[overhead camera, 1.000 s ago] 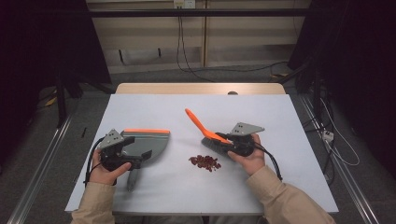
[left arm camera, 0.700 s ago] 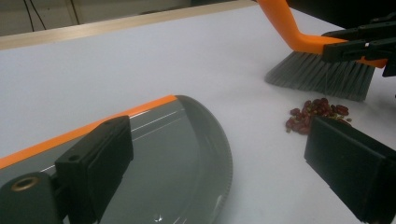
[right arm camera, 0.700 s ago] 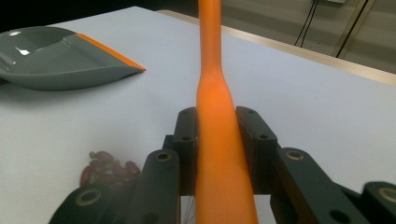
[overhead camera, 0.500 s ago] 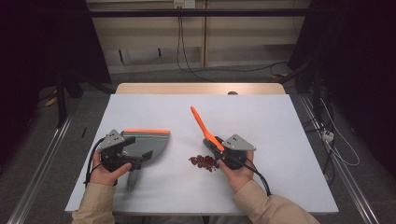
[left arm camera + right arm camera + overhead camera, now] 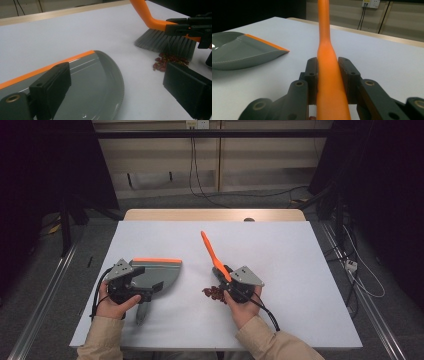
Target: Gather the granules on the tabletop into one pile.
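Observation:
A grey dustpan (image 5: 162, 272) with an orange front lip lies flat on the white table (image 5: 300, 255) at the left. My left gripper (image 5: 145, 282) rests over it. In the left gripper view its jaws (image 5: 120, 75) stand wide apart, one above the dustpan (image 5: 100, 82), the other over bare table. My right gripper (image 5: 226, 277) is shut on the orange brush (image 5: 212, 252), whose handle (image 5: 328, 72) sits squeezed between the two pads and points away. The grey bristles (image 5: 165, 45) stand at the far edge of a small pile of red beans (image 5: 212, 293), also seen as beans (image 5: 167, 62) past the dustpan's curved rim.
The dustpan's handle (image 5: 142, 312) sticks out toward the person near the front table edge. A wooden strip (image 5: 215, 215) runs along the table's far edge. Metal rails (image 5: 45, 295) flank the table, and cables (image 5: 350, 267) lie on the floor at the right.
The right gripper has moved left and nearer the person, bringing the brush head onto the bean pile; the handle now stands more upright in the view. The left gripper and dustpan stayed put.

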The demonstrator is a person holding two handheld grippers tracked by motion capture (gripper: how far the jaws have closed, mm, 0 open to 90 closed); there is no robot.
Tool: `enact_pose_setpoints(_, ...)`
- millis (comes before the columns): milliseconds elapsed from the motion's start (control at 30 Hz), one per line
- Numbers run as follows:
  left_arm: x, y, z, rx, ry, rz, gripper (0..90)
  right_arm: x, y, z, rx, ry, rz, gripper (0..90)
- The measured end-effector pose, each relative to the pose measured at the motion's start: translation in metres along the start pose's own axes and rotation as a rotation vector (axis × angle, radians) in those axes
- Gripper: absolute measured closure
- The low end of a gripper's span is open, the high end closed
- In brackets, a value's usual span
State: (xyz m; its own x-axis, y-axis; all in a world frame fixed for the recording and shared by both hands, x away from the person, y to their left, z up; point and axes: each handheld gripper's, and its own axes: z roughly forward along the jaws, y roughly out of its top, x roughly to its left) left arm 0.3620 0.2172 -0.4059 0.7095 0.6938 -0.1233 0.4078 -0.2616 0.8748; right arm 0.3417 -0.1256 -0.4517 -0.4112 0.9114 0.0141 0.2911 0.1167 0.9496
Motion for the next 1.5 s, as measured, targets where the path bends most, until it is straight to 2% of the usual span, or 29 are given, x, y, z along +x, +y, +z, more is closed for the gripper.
enact_pose_setpoints(200,-0.002,0.0,-0.001,0.018,0.012,-0.003,7.4,-0.011,0.002,-0.003,-0.003,0.002,0.005,71.1)
enact_pose_setpoints(267,-0.003,-0.002,-0.002,0.03,0.014,0.006,7.0,-0.017,0.003,-0.006,-0.001,0.009,0.025,71.1)
enact_pose_setpoints(333,-0.005,-0.003,-0.003,0.044,0.019,0.005,7.0,-0.023,0.005,-0.01,-0.002,0.007,0.012,71.1)
enact_pose_setpoints(533,-0.009,-0.009,-0.005,0.087,0.03,0.016,7.3,-0.049,0.009,-0.022,0.014,0.003,0.041,71.1)
enact_pose_setpoints(633,-0.011,-0.01,-0.007,0.082,0.025,0.008,7.8,-0.062,0.008,-0.029,0.02,-0.002,0.03,71.1)
enact_pose_setpoints(733,-0.011,-0.01,-0.008,0.09,0.035,0.02,7.8,-0.075,0.009,-0.032,0.042,0.013,0.029,71.1)
enact_pose_setpoints(867,-0.01,-0.011,-0.01,0.103,0.051,0.003,8.4,-0.088,0.005,-0.035,0.07,0.033,0.03,71.1)
enact_pose_setpoints(1133,-0.01,-0.014,-0.014,0.143,0.091,-0.006,8.4,-0.094,0.002,-0.035,0.103,0.052,-0.004,69.8)
enact_pose_setpoints(1200,-0.009,-0.017,-0.016,0.144,0.1,-0.026,8.4,-0.095,0.003,-0.035,0.134,0.072,-0.008,67.2)
enact_pose_setpoints(1300,-0.007,-0.021,-0.018,0.166,0.115,-0.042,8.4,-0.099,0.004,-0.035,0.155,0.071,-0.032,66.4)
enact_pose_setpoints(1500,-0.006,-0.027,-0.019,0.198,0.141,-0.077,8.5,-0.103,0.004,-0.035,0.196,0.091,-0.016,68.6)
